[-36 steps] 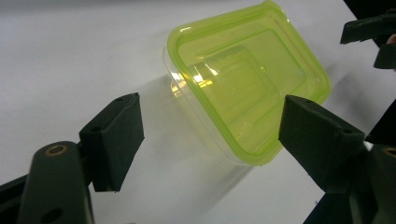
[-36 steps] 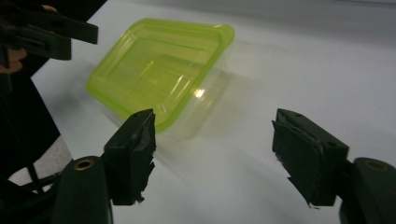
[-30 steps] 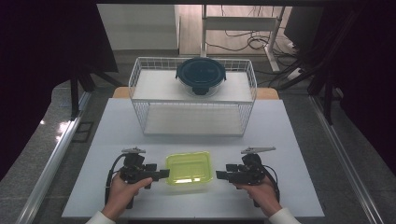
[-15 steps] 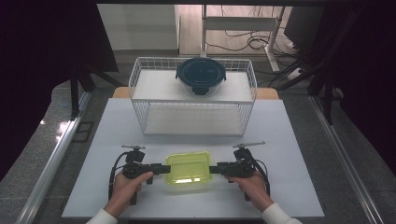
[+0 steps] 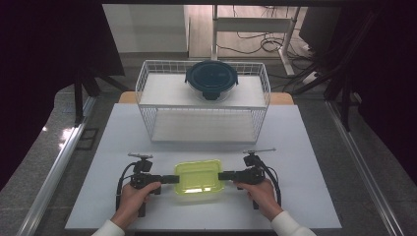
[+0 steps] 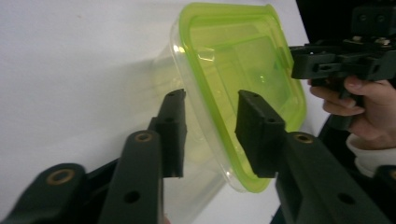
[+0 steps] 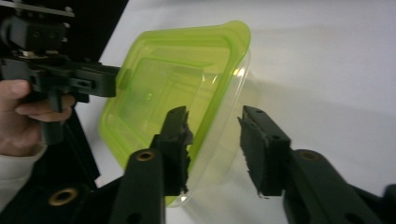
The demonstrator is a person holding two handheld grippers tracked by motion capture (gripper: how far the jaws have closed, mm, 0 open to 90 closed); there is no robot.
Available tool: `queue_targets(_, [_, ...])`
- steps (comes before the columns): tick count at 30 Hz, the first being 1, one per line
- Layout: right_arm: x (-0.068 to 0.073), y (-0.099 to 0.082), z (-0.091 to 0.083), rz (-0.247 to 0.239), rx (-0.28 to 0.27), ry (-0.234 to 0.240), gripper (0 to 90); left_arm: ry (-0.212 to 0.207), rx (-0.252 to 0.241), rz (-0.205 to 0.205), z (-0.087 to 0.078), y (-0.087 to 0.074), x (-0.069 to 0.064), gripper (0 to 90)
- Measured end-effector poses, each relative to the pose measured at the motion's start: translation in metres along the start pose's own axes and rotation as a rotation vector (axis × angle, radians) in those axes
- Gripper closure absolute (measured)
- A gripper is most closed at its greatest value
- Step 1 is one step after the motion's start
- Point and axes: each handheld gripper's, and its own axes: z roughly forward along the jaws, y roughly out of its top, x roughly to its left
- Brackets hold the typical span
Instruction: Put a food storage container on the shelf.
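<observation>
Grippers flank the clear rectangular plastic container with a yellow-green lid (image 5: 198, 180), which lies near the white table's (image 5: 305, 147) front edge, long axis running hand to hand. Left gripper (image 6: 208, 128) and right gripper (image 7: 212, 140) each straddle a short end, jaws having just been closing, pads not yet pressing. Both forearms lie level.

Wire basket (image 5: 203, 129) blocks the far side; bare table (image 5: 305, 162) flanks it.

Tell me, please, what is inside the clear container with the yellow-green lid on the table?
Through the yellow-green lid and clear container wall, nothing shows inside; it looks empty. The corners behind each tool's black pads are covered.
</observation>
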Motion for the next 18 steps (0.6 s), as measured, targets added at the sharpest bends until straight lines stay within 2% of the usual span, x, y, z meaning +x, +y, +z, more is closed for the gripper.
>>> queue_targets(3, [-0.0002,-0.0008,0.0010,0.025,0.009,0.037,67.2,-0.006,0.006,-0.009,0.0029,-0.0010,-0.0005,68.6])
queue_targets(7, [0.0025,-0.0024,0.0023,0.016,0.023,0.017,71.6,0.003,0.008,-0.010,0.0040,-0.0025,-0.0031,73.0])
queue_targets(10, [0.0016,-0.0034,-0.0005,0.058,0.010,0.047,74.1,-0.012,-0.003,-0.021,0.0018,-0.0029,-0.0019,75.7])
queue_targets(18, [0.0065,-0.0043,-0.0062,0.052,-0.008,0.045,77.8,-0.019,-0.023,-0.009,-0.0016,-0.0039,-0.0057,79.5])
